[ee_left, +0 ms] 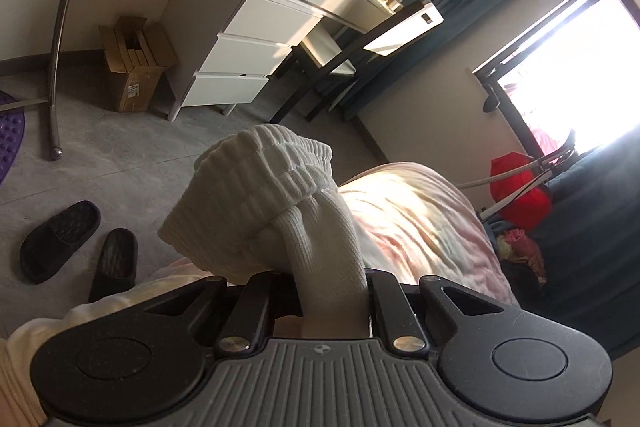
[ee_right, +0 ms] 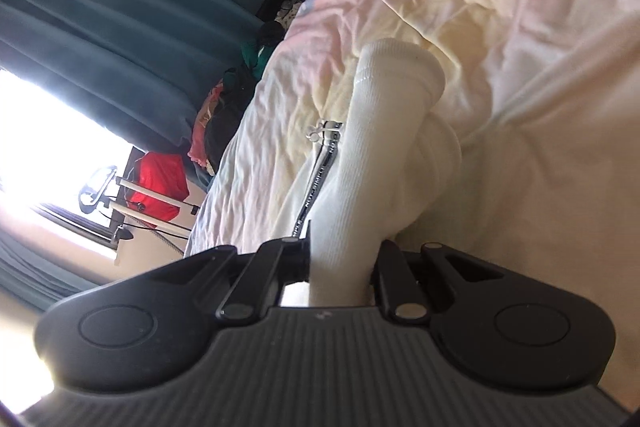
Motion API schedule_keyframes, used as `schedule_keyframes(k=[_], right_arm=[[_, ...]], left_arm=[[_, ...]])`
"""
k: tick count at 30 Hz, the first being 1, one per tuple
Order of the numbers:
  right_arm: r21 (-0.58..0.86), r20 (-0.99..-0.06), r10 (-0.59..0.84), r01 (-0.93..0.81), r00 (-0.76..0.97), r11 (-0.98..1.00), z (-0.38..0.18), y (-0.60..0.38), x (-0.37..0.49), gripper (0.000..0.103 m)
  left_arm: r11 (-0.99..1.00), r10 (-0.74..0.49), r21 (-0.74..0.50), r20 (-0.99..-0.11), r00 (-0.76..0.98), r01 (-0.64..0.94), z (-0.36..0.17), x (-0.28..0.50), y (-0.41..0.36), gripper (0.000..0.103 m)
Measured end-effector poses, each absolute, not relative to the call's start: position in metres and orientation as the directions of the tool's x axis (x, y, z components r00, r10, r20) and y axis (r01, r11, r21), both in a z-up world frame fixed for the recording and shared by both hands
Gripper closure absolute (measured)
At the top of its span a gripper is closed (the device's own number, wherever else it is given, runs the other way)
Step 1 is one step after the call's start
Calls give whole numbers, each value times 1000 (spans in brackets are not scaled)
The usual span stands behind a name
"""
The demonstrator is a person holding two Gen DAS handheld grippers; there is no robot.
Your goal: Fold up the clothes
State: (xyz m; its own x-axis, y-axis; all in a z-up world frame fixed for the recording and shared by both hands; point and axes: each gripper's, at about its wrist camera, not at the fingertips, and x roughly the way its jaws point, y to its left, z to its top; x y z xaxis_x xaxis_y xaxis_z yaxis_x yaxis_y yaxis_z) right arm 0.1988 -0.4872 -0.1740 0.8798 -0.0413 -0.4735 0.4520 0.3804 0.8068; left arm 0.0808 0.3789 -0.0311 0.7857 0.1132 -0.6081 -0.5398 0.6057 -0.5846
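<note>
Black slippers (ee_left: 78, 241) on floor; cardboard box (ee_left: 134, 67) beside white dresser (ee_left: 248, 39).

White ribbed garment (ee_left: 256, 199) — bunched (zippered), lifted

**Matte black handheld grippers with grey ribbed housings**

The left handheld two-finger gripper (ee_left: 332, 291) has a grey plastic housing moulded with fine parallel ribs and stamped with a small round cross-marked emblem. On each side sits a broad black lobe, faintly speckled, with a raised circular disc. Black linkage bars hinge on shiny silver round-headed pins. The right handheld two-finger gripper (ee_right: 340, 267) is built alike: darker ribbed housing, twin black lobes with discs, silver pins, and triangular cut-outs in its outer arms.
</note>
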Motion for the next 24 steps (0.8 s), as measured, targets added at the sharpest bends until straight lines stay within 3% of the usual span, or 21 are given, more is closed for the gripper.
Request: schedule_keyframes(k=[7, 9, 11, 15, 24], right_arm=[[840, -487, 13, 465, 873, 281, -219, -497, 183, 92], [832, -489, 16, 461, 872, 310, -217, -495, 184, 92], [816, -494, 9, 460, 869, 350, -213, -492, 184, 91], [802, -495, -5, 459, 869, 383, -208, -488, 182, 91], [798, -483, -48, 462, 874, 386, -202, -488, 179, 92]], left_arm=[[637, 104, -515, -681, 725, -574, -66, 69, 374, 80], [657, 73, -492, -713, 697, -572, -73, 66, 372, 67], [674, 48, -464, -749, 661, -575, -78, 61, 371, 45], [727, 92, -388, -762, 641, -566, -69, 35, 364, 30], [837, 176, -284, -668, 723, -467, 4, 20, 310, 23]])
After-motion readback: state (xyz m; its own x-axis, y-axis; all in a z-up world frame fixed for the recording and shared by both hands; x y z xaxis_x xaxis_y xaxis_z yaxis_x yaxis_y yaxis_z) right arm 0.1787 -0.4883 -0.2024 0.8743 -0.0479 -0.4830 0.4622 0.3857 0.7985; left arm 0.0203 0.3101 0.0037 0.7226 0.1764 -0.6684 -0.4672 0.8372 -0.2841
